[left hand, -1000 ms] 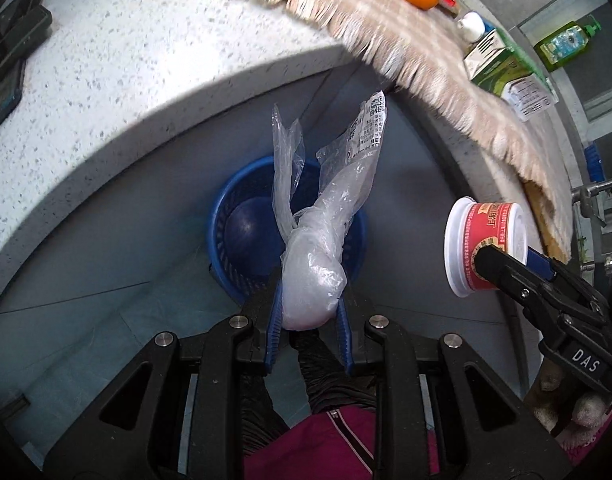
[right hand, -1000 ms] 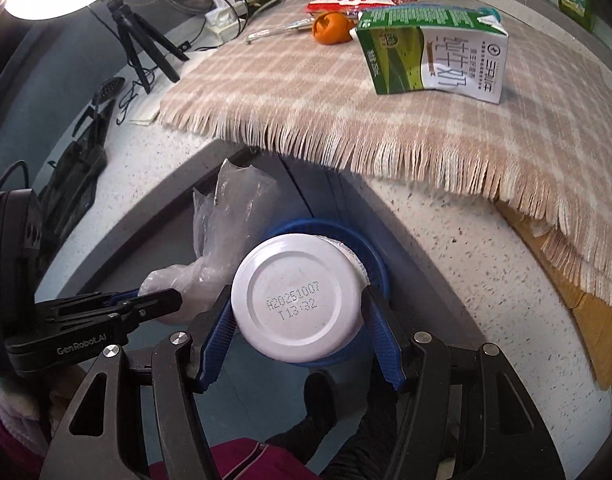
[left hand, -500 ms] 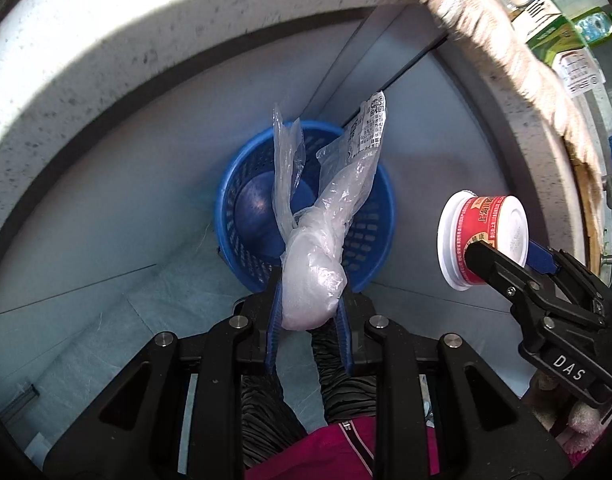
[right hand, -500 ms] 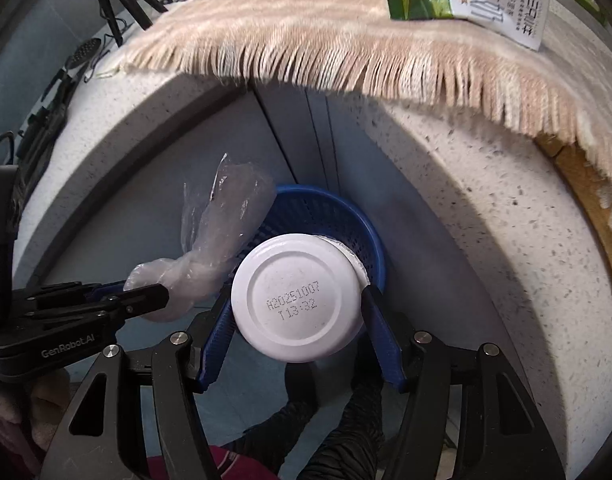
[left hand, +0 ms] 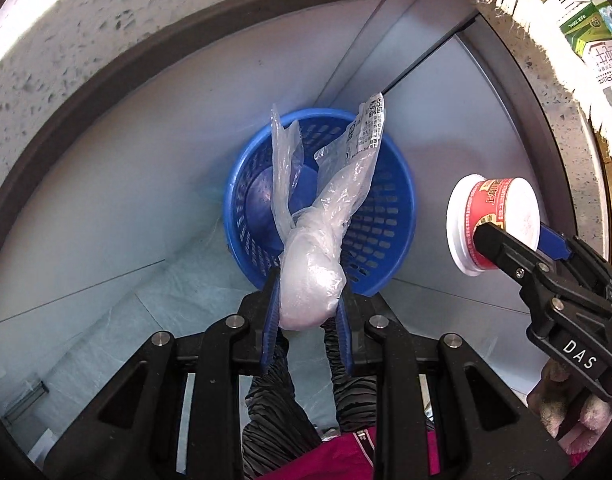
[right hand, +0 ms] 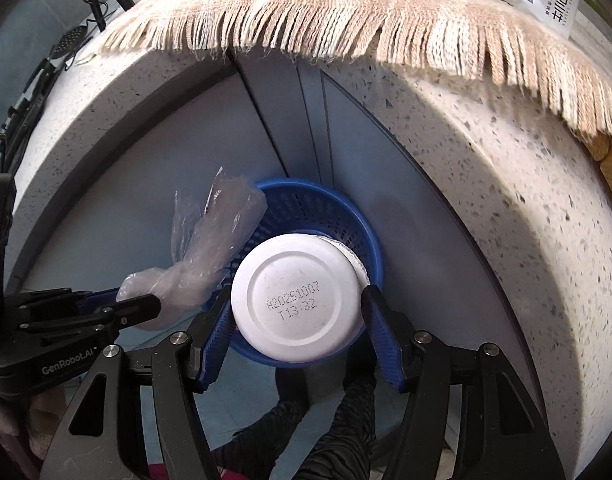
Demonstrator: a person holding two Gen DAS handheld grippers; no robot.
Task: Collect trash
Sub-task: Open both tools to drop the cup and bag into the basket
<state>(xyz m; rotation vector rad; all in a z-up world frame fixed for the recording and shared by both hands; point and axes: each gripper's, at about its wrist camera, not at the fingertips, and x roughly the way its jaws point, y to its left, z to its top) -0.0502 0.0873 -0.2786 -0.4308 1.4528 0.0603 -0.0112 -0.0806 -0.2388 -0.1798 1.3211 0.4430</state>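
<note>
Crumpled clear plastic bag [left hand: 310, 280], printed label.

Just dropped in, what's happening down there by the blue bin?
A person is carrying trash in both grippers. The left gripper is shut on a crumpled plastic bag, and the right gripper is shut on a red-and-white cup, held by its sides with the base toward the camera. Both hang above the blue basket on the floor, below the counter edge. Nothing has been released yet. The basket looks empty, though the bag and cup hide part of it.
</note>
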